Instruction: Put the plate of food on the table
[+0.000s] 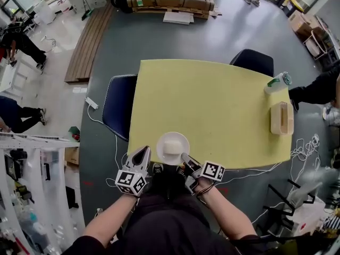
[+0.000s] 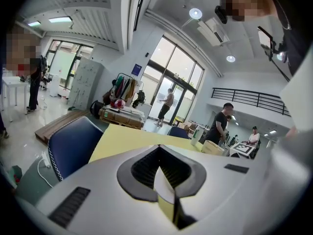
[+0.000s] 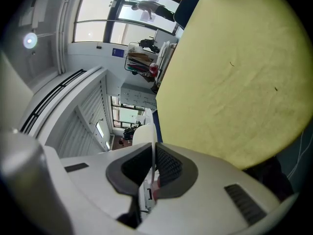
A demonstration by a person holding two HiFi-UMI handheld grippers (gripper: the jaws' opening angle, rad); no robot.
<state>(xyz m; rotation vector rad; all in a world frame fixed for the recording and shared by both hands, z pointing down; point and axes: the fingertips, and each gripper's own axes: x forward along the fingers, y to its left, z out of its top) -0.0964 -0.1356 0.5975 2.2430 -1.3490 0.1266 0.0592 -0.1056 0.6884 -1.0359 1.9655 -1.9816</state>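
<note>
A white plate (image 1: 181,136) with a pale block of food (image 1: 171,146) sits at the near edge of the yellow table (image 1: 212,94). My right gripper (image 1: 185,159) is at the plate's near right rim. In the right gripper view, the thin white plate (image 3: 145,132) runs edge-on between the jaws, and the right gripper (image 3: 153,154) is shut on it. My left gripper (image 1: 144,152) is just left of the plate and looks apart from its rim. Seen from its own camera, the left gripper (image 2: 160,174) has its jaws together with nothing held, and the table (image 2: 127,138) stretches ahead.
A dark blue chair (image 1: 118,106) stands at the table's left side and another (image 1: 254,61) at the far right corner. A wooden box (image 1: 280,118) and a lidded cup (image 1: 277,82) sit on the right edge. Cables lie on the floor, and people stand around.
</note>
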